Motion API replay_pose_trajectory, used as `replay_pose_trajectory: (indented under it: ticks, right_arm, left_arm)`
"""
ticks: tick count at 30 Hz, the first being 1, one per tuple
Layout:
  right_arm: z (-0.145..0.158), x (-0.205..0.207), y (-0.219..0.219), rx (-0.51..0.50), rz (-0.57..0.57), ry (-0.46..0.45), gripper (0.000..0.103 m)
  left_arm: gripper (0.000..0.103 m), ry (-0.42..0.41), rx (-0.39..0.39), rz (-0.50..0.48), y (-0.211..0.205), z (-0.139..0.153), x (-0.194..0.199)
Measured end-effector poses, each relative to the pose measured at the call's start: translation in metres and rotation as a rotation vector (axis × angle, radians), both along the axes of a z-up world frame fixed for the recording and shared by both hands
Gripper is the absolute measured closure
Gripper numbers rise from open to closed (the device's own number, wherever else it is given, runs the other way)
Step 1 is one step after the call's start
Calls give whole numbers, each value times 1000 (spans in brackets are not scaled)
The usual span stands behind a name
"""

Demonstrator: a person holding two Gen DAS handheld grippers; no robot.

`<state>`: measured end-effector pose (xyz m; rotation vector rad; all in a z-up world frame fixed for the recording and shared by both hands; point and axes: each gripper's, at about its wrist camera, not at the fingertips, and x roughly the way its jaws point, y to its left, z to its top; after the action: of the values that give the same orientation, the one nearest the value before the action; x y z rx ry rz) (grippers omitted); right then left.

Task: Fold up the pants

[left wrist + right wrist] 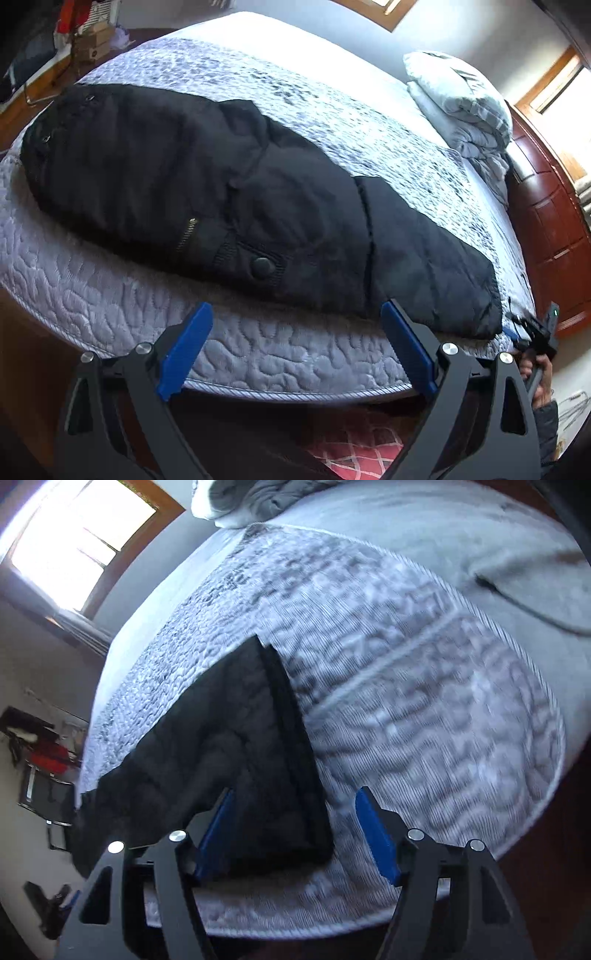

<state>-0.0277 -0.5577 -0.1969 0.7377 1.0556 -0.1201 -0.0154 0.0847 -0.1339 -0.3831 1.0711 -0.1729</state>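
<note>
Black padded pants (207, 192) lie lengthwise on the quilted mattress (184, 325), waist with zipper and snap button toward the near edge, leg cuff at the right. My left gripper (295, 332) is open and empty, hovering just off the mattress edge in front of the pants. My right gripper (295, 823) is open, its jaws straddling the near corner of the leg cuff (280, 775); it also shows in the left wrist view (535, 332) at the cuff end. The right wrist view is motion-blurred.
A folded grey duvet and pillow (461, 99) sit at the far right of the bed. A dark wooden headboard (554, 236) stands on the right. Boxes and clutter (88, 33) are beyond the far left. A window (81, 542) is bright.
</note>
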Motion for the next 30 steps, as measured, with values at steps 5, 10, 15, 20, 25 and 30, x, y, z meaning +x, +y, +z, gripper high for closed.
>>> replay_pose_trajectory:
  ticks: [5,10,15,20,25,30]
  right_arm:
    - [-19,-12,0,120,42,19,35]
    - [-36,-2,7,228,1,15,34]
    - [-43,3,15,228,-46,2,51]
    - [-38,6,11,300,-63,-69,83]
    - [-3,27,3,227,-24,-127,87]
    - [19,31,-28,191,-99,-164,87]
  left_arm:
    - [11,17,-19,49,14,-5,2]
    - [11,42,-19,90,25,-12,5]
    - [11,70,-13,121,38,-19,6]
    - [11,115,-20,180,54,-34,12]
    - [11,143,-29,222,66,-49,24]
    - [11,167,-39,238,64,-65,40]
